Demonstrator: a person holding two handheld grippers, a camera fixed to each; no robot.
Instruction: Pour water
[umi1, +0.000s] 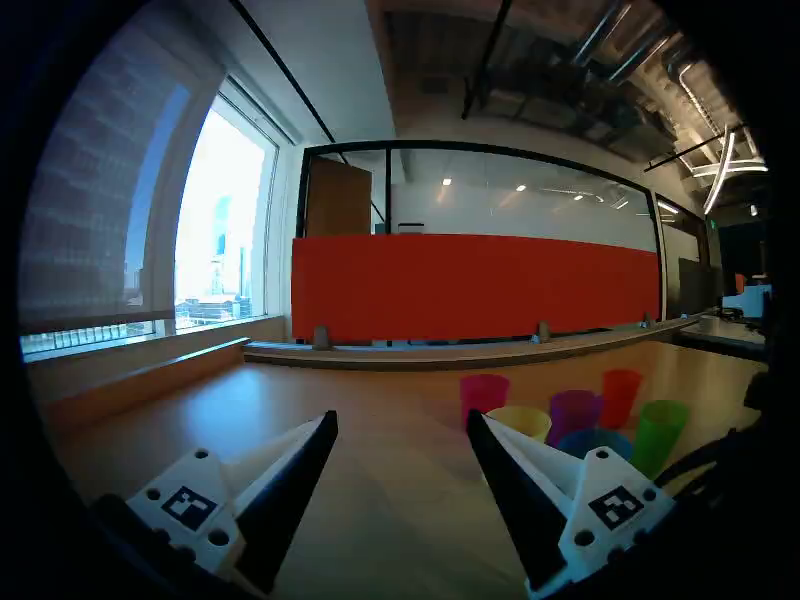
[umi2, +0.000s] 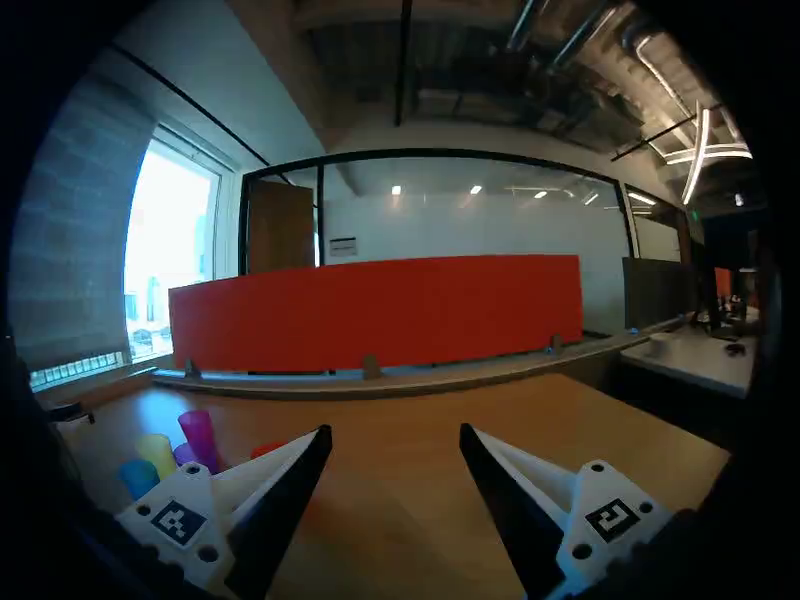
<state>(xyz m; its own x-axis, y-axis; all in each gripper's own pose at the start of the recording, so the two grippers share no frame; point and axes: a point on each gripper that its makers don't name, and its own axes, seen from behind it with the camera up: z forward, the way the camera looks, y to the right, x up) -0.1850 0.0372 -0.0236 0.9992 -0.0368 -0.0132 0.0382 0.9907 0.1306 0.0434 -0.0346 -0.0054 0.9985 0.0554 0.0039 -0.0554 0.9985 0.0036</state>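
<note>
**Both grippers wide open, cups off to the side**

We've got our left gripper (umi1: 400, 418) spread wide over the wooden desk (umi1: 400, 520), nothing between its fingers. The cluster of coloured plastic cups (umi1: 574, 412) stands on the desk just past its right finger. Our right gripper (umi2: 395, 432) is wide and empty too, with the cups down by its left finger.

1. The left gripper (umi1: 400, 418) has two pointed wedge fingers (umi1: 285, 485), white shells with black inner faces.
2. Each finger bears a square black-and-white marker (umi1: 188, 507) and small dark screw holes.
3. The right gripper (umi2: 393, 430) looks the same.
</note>
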